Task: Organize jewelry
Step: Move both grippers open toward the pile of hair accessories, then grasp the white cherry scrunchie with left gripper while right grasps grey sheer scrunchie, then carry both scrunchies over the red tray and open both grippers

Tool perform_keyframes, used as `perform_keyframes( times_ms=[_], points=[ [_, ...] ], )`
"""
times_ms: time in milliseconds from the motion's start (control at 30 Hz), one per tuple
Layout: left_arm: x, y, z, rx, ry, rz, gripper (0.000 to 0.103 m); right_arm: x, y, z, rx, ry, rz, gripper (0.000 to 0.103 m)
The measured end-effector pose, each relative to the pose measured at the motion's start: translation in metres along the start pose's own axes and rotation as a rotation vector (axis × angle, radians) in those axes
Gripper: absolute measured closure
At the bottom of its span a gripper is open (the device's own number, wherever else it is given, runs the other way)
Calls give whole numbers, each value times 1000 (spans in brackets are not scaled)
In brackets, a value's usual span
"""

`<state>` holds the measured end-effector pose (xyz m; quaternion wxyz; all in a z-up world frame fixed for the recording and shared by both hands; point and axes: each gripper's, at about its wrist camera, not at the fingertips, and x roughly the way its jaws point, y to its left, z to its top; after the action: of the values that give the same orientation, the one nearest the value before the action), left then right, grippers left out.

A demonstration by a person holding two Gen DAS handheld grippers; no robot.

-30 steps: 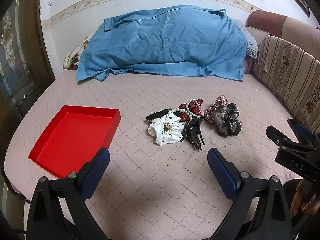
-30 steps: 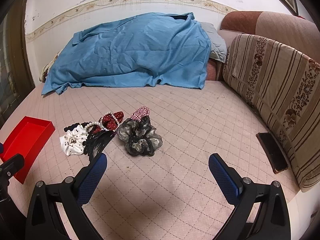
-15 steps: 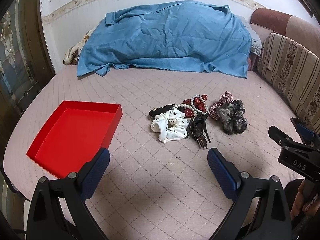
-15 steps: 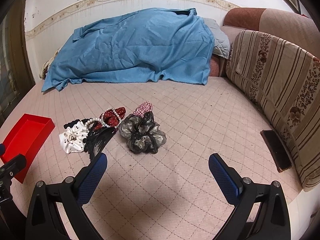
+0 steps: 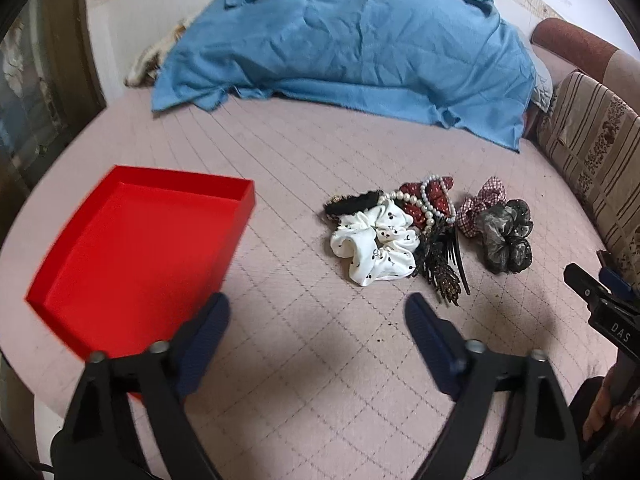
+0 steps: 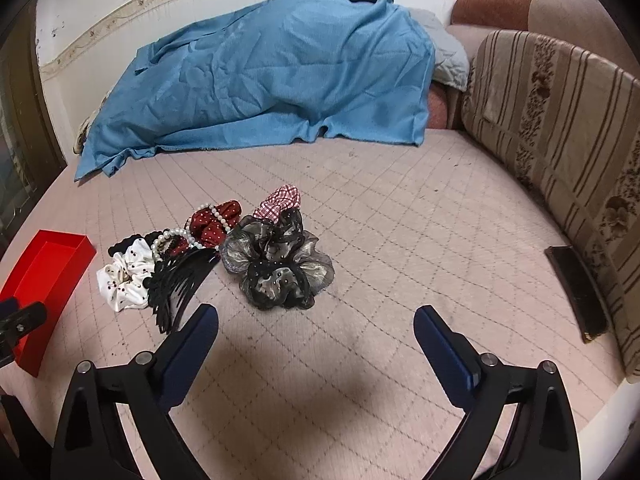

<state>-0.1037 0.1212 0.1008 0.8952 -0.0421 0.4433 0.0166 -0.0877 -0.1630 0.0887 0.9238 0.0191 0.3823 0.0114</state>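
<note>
A pile of hair accessories lies on the pink quilted bed: a white dotted scrunchie [image 5: 374,246] [image 6: 126,276], a black comb clip [image 5: 442,266] [image 6: 178,284], a pearl string [image 5: 430,200] [image 6: 200,228] over a red dotted scrunchie [image 5: 430,196] [image 6: 216,222], a checked scrunchie [image 5: 482,202] [image 6: 280,198] and a grey-black organza scrunchie [image 5: 506,240] [image 6: 278,266]. An empty red tray [image 5: 132,252] [image 6: 44,276] sits left of the pile. My left gripper [image 5: 316,320] is open and empty, short of the pile. My right gripper [image 6: 316,330] is open and empty, just before the organza scrunchie.
A blue blanket [image 5: 348,48] [image 6: 264,76] covers a heap at the far side of the bed. A striped sofa back [image 6: 560,140] borders the right. A dark flat object [image 6: 576,288] lies at the bed's right edge. The right gripper's body [image 5: 604,304] shows in the left wrist view.
Both grippers have moved forward and lower toward the pile; the accessories and tray appear larger and nearer. Both jaws stay open. Nothing on the bed has moved.
</note>
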Motion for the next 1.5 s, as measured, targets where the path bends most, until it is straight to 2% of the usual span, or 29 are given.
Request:
perform_keyframes(
  times_ms=[100,267,433,600,633,667,700,733,767,800,833,867,967,1267,1500],
  points=[
    [22,-1,10,-11,43,-41,26,15,-3,5,13,15,26,6],
    [55,-10,27,-22,83,-96,26,40,-9,15,42,40,62,10],
    [88,-24,38,10,121,-96,26,68,-12,24,73,77,85,16],
    [110,-26,40,-5,169,-114,26,82,-9,29,69,92,108,17],
    [114,-26,40,-12,178,-121,30,84,-6,29,61,96,114,18],
    [117,-25,39,-15,187,-126,46,86,-5,29,55,97,116,21],
    [120,-26,39,-17,200,-127,57,89,-1,28,44,102,120,24],
    [121,-26,38,-15,209,-112,72,91,1,28,38,108,126,33],
    [120,-25,38,-15,204,-112,84,94,2,28,32,118,135,47],
    [118,-25,39,-19,209,-131,90,96,3,28,30,128,142,54],
    [116,-25,38,-25,210,-138,91,98,5,27,29,138,158,69],
    [113,-26,37,-26,203,-132,92,97,6,27,28,139,165,77],
    [98,-24,36,-32,179,-128,93,87,9,26,16,121,176,89],
    [40,7,29,-97,119,-170,93,41,13,22,9,76,235,93],
    [3,48,26,-146,52,-138,92,-1,34,27,-27,36,294,93]
  ],
)
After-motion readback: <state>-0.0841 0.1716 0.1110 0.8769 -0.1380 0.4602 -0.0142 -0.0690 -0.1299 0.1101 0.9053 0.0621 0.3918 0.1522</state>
